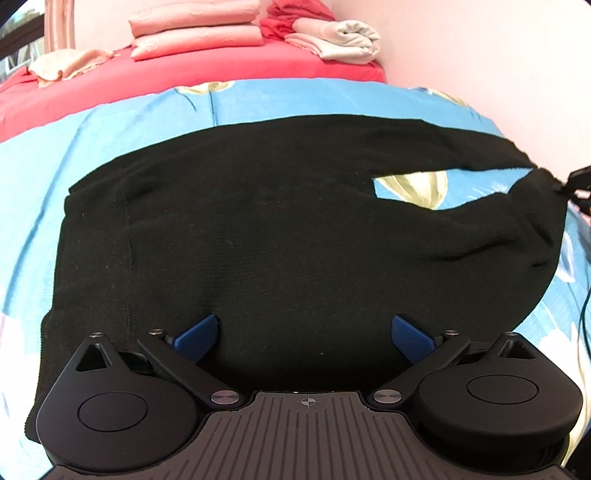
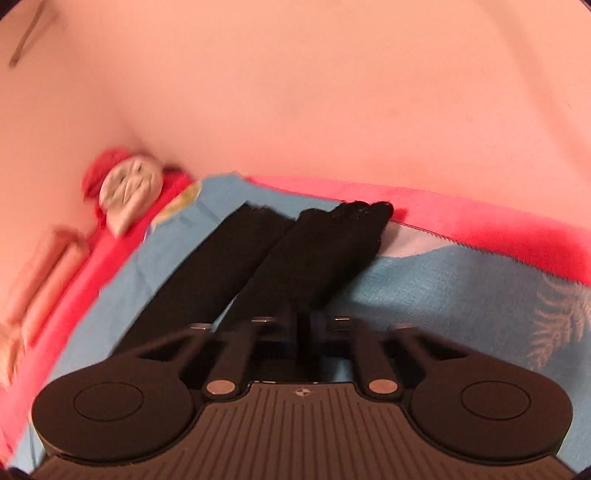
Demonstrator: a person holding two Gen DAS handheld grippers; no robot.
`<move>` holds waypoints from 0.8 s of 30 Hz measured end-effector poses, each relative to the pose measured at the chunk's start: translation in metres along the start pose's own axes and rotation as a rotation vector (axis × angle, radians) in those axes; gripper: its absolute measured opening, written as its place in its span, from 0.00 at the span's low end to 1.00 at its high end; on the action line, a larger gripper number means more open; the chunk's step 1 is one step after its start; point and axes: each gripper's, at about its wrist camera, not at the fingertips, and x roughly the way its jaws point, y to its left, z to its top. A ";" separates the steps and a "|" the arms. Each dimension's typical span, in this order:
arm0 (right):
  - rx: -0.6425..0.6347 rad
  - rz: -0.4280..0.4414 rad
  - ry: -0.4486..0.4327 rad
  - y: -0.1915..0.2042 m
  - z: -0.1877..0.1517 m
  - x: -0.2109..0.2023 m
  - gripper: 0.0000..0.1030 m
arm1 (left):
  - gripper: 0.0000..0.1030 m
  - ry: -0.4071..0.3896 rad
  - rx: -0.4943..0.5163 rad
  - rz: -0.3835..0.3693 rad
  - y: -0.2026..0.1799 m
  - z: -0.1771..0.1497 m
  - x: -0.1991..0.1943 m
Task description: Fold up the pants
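**Pants flat on bed, right jaws clamped together, left jaws wide apart**

- Black pants [image 1: 258,229] lie spread on the blue floral sheet [image 1: 110,129] of the bed. Waist end is at the left of the left wrist view, legs run to the right with a gap of sheet showing between them.
- Left gripper [image 1: 303,334]: jaws wide apart, blue pads [image 1: 412,338] over the near edge of the pants body, fabric between them. Can't tell if the pads touch the cloth; they are not clamped on it.
- Right gripper [image 2: 303,321]: jaws closed together. Dark fabric of the pants [image 2: 314,258] runs right up to the jaw tips; whether cloth is pinched between them is not readable, black on black plus motion blur.
- In the right wrist view both legs stretch away from the gripper toward the pink wall [image 2: 332,92], cuffs near the sheet's far edge.
- Red bedcover [image 1: 184,74] beyond the sheet carries pink pillows [image 1: 195,33] and a folded pale cloth pile [image 1: 340,40].
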 end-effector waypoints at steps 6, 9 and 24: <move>0.057 -0.100 -0.161 -0.034 0.033 -0.052 0.07 | 1.00 0.006 0.008 -0.005 0.001 0.001 0.000; 0.090 -0.171 -0.063 -0.056 0.028 -0.032 0.07 | 1.00 -0.001 0.015 -0.006 0.001 -0.002 0.000; 0.140 -0.191 -0.182 -0.054 -0.010 -0.094 0.56 | 1.00 -0.004 0.038 0.001 -0.002 -0.003 0.000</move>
